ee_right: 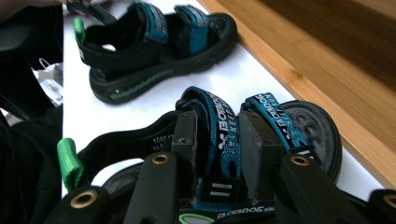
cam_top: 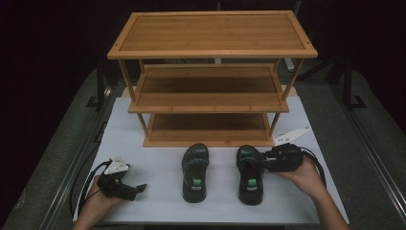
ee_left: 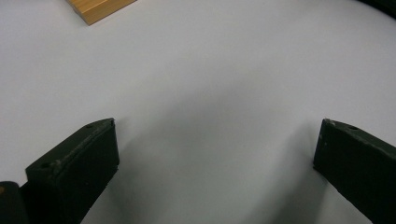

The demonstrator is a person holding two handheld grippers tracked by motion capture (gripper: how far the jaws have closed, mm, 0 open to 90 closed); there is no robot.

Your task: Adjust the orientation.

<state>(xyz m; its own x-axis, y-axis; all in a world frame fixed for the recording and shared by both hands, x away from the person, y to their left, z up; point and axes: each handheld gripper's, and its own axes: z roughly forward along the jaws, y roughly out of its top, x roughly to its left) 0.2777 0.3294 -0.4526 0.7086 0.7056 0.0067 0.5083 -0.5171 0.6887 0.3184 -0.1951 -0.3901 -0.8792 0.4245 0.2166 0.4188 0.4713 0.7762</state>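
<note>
Currently the right gripper [cam_top: 262,160] sits at the lower right of the high view, its fingers [ee_right: 187,135] clenched on a teal strap of the right sandal [cam_top: 250,173], which rests on the white desk [cam_top: 158,201] just in front of the bamboo shoe rack [cam_top: 210,81]. In the right gripper view the strap stands between the two fingers, near the middle of the frame, pinched at the mid-foot band. Judgement: the grip is on soft webbing, so the sandal will likely hang and swing once raised; lift slowly, keep the sole level, and clear the rack's lowest front edge before sliding it onto a shelf. The pinch looks deep enough, though a slip is possible if the strap flexes. The left gripper [cam_top: 125,188], lower left of the high view, is released, fingers [ee_left: 79,163] wide apart over bare desk, grasping nothing, well apart from the left sandal [cam_top: 195,171]. Count: two sandals, side by side, toes toward the rack; one rack with three shelves, all bare; two grippers.
</note>
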